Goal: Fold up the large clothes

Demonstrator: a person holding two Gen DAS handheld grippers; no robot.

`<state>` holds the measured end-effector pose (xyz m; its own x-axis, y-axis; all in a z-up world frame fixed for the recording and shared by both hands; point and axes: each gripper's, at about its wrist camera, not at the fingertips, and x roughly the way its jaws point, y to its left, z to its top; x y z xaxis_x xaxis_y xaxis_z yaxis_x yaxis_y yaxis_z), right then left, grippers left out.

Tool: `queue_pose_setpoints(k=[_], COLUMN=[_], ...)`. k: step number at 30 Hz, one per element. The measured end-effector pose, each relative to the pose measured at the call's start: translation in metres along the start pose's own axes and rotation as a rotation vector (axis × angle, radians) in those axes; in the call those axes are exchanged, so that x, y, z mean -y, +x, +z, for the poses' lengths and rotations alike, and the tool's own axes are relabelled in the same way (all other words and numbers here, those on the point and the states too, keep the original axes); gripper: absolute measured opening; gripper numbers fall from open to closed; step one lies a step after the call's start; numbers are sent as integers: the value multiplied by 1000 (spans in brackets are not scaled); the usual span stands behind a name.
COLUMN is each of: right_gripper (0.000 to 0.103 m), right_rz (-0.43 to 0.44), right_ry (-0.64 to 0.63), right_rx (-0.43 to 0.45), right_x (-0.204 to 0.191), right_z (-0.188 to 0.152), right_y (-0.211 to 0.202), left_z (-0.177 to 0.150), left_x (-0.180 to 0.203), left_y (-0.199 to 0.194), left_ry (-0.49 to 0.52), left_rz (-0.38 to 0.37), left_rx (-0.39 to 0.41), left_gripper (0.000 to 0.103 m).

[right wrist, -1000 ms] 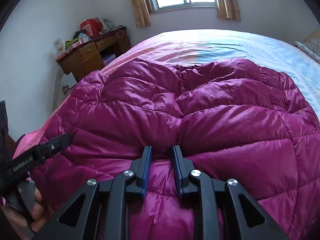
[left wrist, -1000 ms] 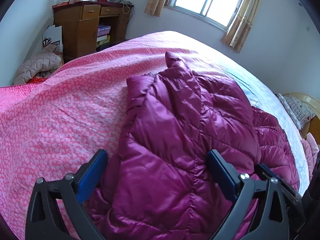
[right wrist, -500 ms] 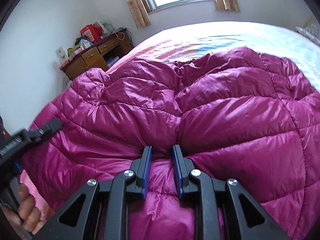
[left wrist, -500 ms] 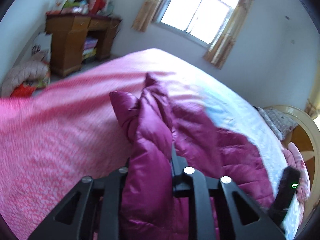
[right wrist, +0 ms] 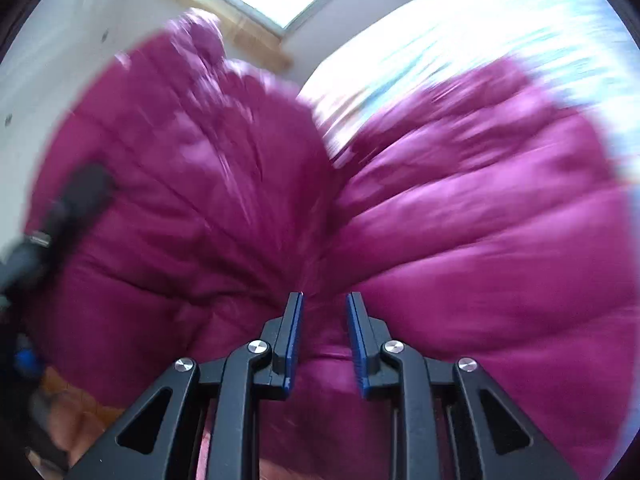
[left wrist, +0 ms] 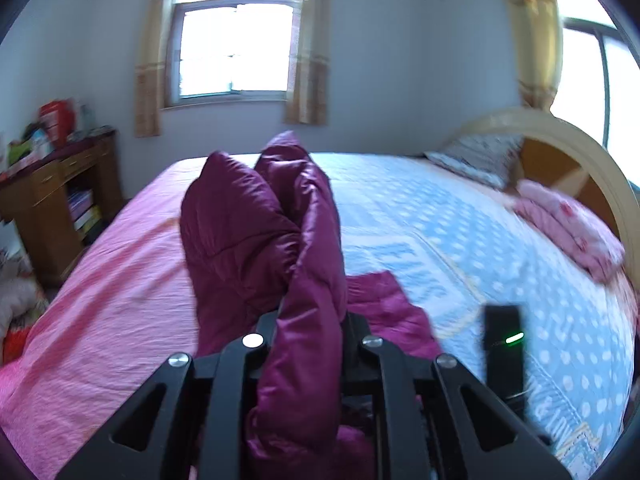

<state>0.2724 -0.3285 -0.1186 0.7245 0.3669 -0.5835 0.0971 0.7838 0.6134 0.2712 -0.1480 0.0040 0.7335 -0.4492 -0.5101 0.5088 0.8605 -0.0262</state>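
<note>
The left gripper [left wrist: 308, 320] pinches a bunched fold of the magenta puffer jacket [left wrist: 260, 216], its jaws closing on it; the fold's long axis runs straight ahead and upward, lifted off the bed [left wrist: 440, 216]. The right gripper [right wrist: 323, 316] pinches the jacket's edge, the bulk billowing ahead on both sides.

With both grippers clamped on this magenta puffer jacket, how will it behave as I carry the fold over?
The puffer jacket will probably flop: beyond the left gripper it sags in loose folds. Its glossy shell looks slippery, so the bunched fabric in the right gripper may creep out. Puffy quilting suggests it is light but springy, likely to resist lying flat.
</note>
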Motion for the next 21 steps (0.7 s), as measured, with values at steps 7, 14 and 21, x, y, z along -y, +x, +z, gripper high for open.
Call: queue_pose_setpoints(k=[7, 14, 21], right_gripper=[24, 24, 24], right_rz=[-162, -115, -58], right_ry=[166, 243, 230], right_rx=[189, 265, 331], right_x=[101, 136, 131], right_z=[-10, -32, -35], right_y=[-109, -134, -147], left_z=[-42, -88, -86], left_x=[90, 126, 118], left_y=[52, 81, 78], left_ry=[170, 293, 273], left_rz=[-61, 9, -68], left_rx=[-144, -181, -191], left_gripper=[15, 15, 35])
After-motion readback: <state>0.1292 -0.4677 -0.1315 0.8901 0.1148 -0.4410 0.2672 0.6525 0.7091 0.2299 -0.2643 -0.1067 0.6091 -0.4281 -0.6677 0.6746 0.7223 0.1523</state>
